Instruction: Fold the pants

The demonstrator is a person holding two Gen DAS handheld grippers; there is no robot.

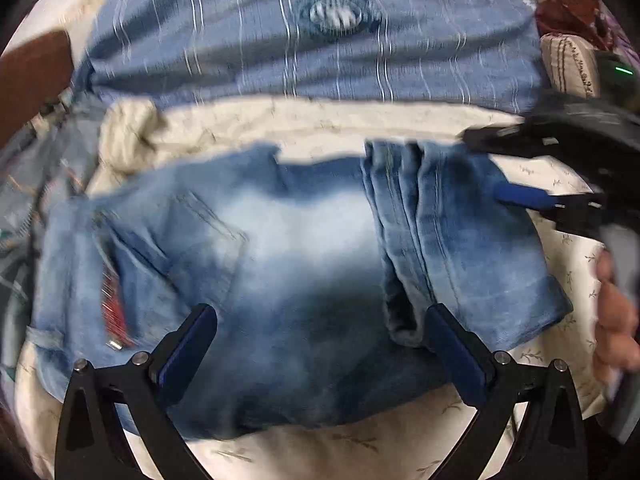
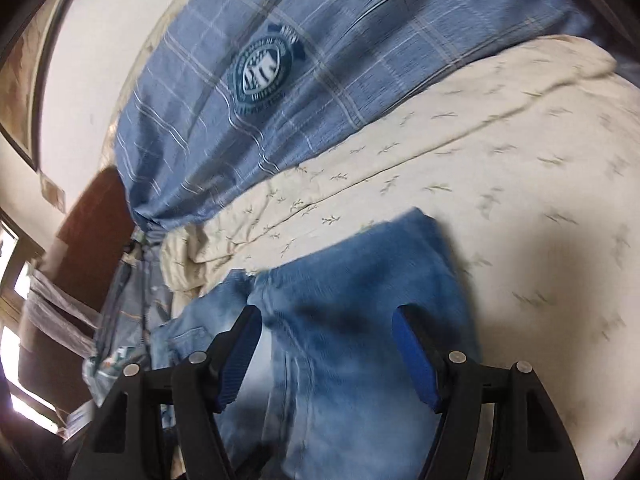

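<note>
Light blue jeans (image 1: 300,240) lie folded into a wide bundle on the cream bed sheet (image 1: 280,120), a back pocket on the left and the leg ends doubled over on the right. My left gripper (image 1: 320,312) hovers open over the near half of the jeans, with nothing pressed between its blue pads. My right gripper (image 1: 504,168) comes in from the right above the leg ends, jaws apart. In the right wrist view the right gripper (image 2: 326,312) is open over the jeans (image 2: 360,280), and no cloth is pinched.
A blue plaid pillow (image 1: 280,40) with a round badge lies behind the jeans, also the pillow (image 2: 260,100) in the right view. The leaf-print sheet (image 2: 520,200) spreads right. A person's hand (image 1: 612,320) holds the right tool. A brown headboard (image 1: 32,80) stands left.
</note>
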